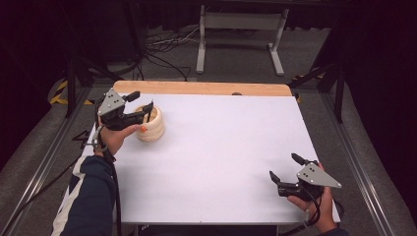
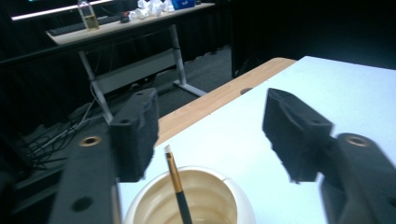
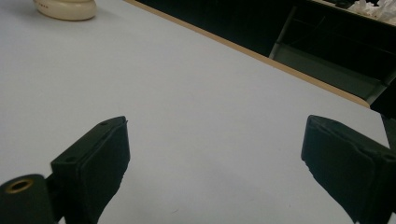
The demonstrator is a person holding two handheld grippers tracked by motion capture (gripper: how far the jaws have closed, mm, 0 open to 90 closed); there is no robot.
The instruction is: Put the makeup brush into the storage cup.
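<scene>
Left gripper point(image 2: 210, 135) above a cream ribbed pot point(image 2: 205, 196) holding a brush point(image 2: 177, 186).
Its jaws stand apart, gripping nothing. Right gripper point(image 3: 215, 163) also gapes over the white table point(image 1: 221, 147). No readable writing.

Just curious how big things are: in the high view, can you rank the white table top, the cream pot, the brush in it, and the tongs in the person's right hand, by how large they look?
1. White table top, by far.
2. Right tongs and cream pot look about alike; the tongs sit nearer the camera, so I won't rank them.
3. Brush, only a thin dark handle showing above the pot's rim.
</scene>
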